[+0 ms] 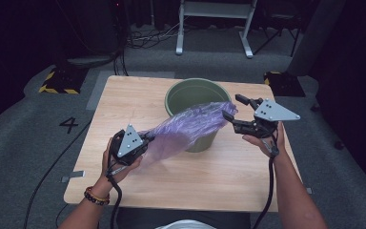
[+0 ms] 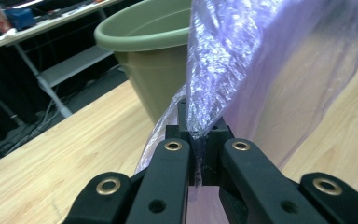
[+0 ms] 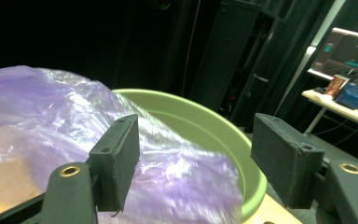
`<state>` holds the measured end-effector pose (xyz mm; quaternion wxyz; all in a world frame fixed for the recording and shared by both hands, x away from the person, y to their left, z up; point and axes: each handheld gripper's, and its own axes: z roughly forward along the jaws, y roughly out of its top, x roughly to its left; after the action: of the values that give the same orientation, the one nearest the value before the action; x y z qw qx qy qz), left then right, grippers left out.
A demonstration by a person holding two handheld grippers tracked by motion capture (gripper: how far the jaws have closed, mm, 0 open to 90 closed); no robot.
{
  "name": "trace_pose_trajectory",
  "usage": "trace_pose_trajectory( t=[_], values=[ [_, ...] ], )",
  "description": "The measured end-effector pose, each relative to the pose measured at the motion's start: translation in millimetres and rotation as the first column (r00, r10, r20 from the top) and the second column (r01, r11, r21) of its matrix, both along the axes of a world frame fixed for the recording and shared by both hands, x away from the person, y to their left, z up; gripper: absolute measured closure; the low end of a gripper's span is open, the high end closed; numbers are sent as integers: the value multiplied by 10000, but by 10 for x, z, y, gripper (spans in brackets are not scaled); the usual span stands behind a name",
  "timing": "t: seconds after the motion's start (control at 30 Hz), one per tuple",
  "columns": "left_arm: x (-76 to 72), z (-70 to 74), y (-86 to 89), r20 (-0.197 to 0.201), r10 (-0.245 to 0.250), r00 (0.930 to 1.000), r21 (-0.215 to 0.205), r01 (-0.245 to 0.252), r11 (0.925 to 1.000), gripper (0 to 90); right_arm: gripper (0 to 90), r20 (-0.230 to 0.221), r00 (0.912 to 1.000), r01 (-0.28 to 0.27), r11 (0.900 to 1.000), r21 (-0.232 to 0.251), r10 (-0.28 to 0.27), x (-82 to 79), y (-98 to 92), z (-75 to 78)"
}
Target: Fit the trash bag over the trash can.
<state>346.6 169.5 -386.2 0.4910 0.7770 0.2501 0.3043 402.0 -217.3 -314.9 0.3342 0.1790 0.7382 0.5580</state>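
Note:
A translucent purple plastic bag (image 1: 190, 126) stretches in the air from my left gripper toward the rim of a green bucket (image 1: 195, 93) standing at the table's middle back. My left gripper (image 1: 147, 138) is shut on the bag's lower left end; in the left gripper view the film (image 2: 270, 60) rises from the pinched jaws (image 2: 198, 135) past the bucket (image 2: 154, 70). My right gripper (image 1: 234, 107) hovers by the bucket's right rim with its jaws wide apart, beside the bag's upper tip. In the right gripper view the bag (image 3: 51, 121) drapes over the bucket (image 3: 200, 126) beyond the spread gripper (image 3: 198, 149), with no pad pressing on it.
The wooden table (image 1: 138, 95) has bare surface left, right and in front of the bucket. Around it lies grey floor with cables (image 1: 147, 36), a white frame stand (image 1: 214, 14) at the back and a yellow-black striped base (image 1: 57, 83) at the left.

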Motion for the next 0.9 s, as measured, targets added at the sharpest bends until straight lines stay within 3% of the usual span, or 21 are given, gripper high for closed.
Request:
trace_pose_trajectory(
  t=[0.13, 0.17, 0.2, 0.23, 0.4, 0.43, 0.47, 0.5, 0.53, 0.6, 0.63, 0.67, 0.7, 0.8, 0.9],
  values=[
    [20, -18, -3, -65, -35, 10000, -21, 35, 10000, 900, 352, -486, 9974, -541, 9982, -250, 529, 11, -63, -39],
    [19, -21, -6, -36, -62, 10000, -35, 62, 10000, 900, 389, -854, 9949, -601, 9962, -635, 546, 42, -40, -77],
    [16, -21, -6, -21, -64, 10000, -55, 63, 10000, 900, 389, -854, 9949, -601, 9962, -635, 546, 42, -40, -77],
    [11, -19, 2, -33, -136, 9999, -115, 136, 9998, 899, 393, -1198, 9908, -754, 9924, -969, 636, 82, -11, -121],
    [8, -24, 20, -31, -229, 9997, -81, 229, 9997, 899, 418, -1726, 9837, -668, 9935, -918, 502, 162, 11, -171],
    [7, -29, 22, -16, -280, 9996, -47, 280, 9996, 899, 499, -1856, 9813, -705, 9929, -958, 518, 180, 12, -183],
    [7, -29, 22, -16, -280, 9996, -47, 280, 9996, 899, 499, -1856, 9813, -705, 9929, -958, 518, 180, 12, -183],
    [7, -31, 23, -36, -328, 9995, -47, 328, 9995, 899, 616, -1862, 9812, -704, 9920, -1050, 500, 184, 11, -193],
    [6, -33, 22, -56, -350, 9994, -26, 349, 9994, 899, 616, -1862, 9812, -704, 9920, -1050, 500, 184, 11, -193],
    [5, -33, 22, -54, -366, 9993, -16, 366, 9993, 899, 705, -1888, 9806, -745, 9913, -1086, 530, 194, 12, -197],
    [3, -30, 22, -54, -432, 9991, -72, 432, 9990, 899, 806, -1922, 9799, -765, 9904, -1154, 533, 206, 24, -200],
    [3, -30, 22, -54, -432, 9991, -72, 432, 9990, 899, 806, -1922, 9799, -765, 9904, -1154, 533, 206, 24, -200],
    [-2, -20, 20, 19, -472, 9989, -21, 472, 9989, 899, 867, -1821, 9814, -846, 9889, -1221, 615, 208, 39, -189],
    [-8, -5, 19, 80, -529, 9986, -52, 529, 9986, 899, 878, -1560, 9861, -789, 9876, -1357, 573, 206, 60, -148],
    [-16, 20, 28, 230, -515, 9984, -125, 518, 9986, 899, 882, -1231, 9905, -743, 9913, -1091, 607, 194, 83, -42]
  ],
)
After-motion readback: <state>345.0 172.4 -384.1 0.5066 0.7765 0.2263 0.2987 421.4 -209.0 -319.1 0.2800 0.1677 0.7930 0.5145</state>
